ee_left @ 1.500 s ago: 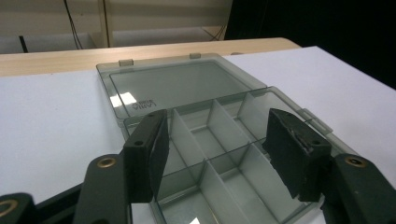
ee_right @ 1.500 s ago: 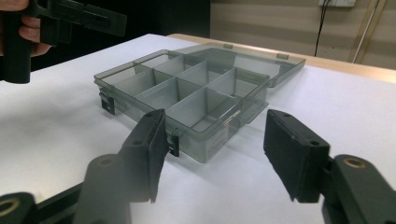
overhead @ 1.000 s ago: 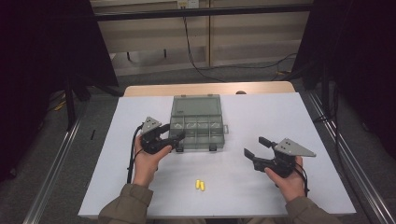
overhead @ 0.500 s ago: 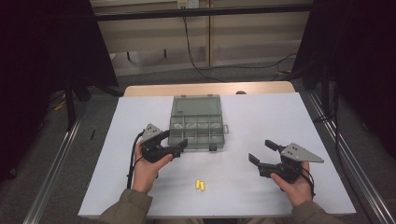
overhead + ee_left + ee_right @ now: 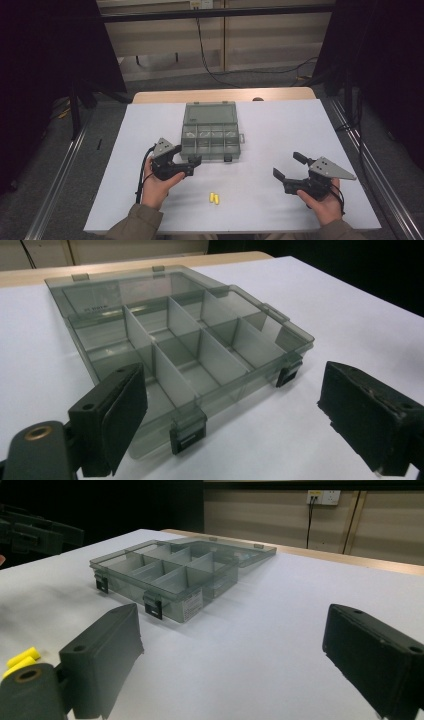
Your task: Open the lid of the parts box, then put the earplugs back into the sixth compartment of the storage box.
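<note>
A clear grey compartment box (image 5: 210, 142) lies mid-table with its lid (image 5: 209, 113) folded flat behind it; its cells look empty in the left gripper view (image 5: 190, 345) and the right gripper view (image 5: 170, 572). Two small yellow pieces (image 5: 214, 198) lie side by side near the front edge, also at the lower left of the right gripper view (image 5: 20, 661). My left gripper (image 5: 192, 165) is open just in front of the box's front left corner, with nothing between its jaws (image 5: 240, 425). My right gripper (image 5: 289, 166) is open over bare table right of the yellow pieces, empty (image 5: 235, 660).
The white table top (image 5: 280, 125) has free room on both sides of the box. A wooden edge (image 5: 225, 95) runs along the far side. Metal rails (image 5: 55, 175) flank the table, and cables (image 5: 215, 55) lie on the floor beyond it.
Both hands have drawn back toward the person. The left gripper has left the box's front edge, and the right gripper has slid slightly to the near right. The box and yellow pieces are unmoved.
</note>
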Demonstrator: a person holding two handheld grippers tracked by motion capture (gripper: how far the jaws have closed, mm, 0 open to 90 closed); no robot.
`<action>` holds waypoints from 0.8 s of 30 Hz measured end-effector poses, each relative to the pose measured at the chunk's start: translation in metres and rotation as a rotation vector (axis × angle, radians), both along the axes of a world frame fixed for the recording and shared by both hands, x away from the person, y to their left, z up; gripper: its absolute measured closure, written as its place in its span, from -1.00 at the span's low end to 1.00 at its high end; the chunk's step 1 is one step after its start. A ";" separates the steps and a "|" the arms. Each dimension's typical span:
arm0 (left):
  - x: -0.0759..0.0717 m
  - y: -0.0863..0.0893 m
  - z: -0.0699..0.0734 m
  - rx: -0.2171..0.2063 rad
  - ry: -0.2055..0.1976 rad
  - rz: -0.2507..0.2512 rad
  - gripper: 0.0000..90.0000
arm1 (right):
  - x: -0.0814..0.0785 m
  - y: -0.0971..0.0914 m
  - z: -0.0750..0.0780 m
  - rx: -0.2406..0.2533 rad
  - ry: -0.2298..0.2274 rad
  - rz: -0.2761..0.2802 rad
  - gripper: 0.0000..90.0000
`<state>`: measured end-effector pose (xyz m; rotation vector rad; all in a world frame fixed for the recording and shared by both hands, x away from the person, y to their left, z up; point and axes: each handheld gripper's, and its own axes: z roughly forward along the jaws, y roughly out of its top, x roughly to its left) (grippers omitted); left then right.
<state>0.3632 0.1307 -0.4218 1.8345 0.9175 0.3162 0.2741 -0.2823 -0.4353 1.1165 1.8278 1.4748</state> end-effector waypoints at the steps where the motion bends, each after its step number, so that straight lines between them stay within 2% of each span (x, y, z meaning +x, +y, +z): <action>1: -0.001 -0.001 -0.001 0.004 0.003 -0.002 -0.75 | -0.001 -0.001 0.000 0.002 -0.002 -0.001 -0.84; 7: -0.006 -0.004 -0.004 0.029 0.012 -0.028 -0.77 | -0.006 -0.005 -0.001 -0.001 -0.005 -0.003 -0.86; 16: -0.014 -0.005 -0.008 0.039 0.029 -0.057 -0.80 | -0.010 -0.008 -0.003 -0.017 -0.008 0.000 -0.86; 24: -0.024 -0.008 -0.013 0.059 0.056 -0.108 -0.86 | -0.011 -0.009 -0.003 -0.013 -0.007 0.007 -0.87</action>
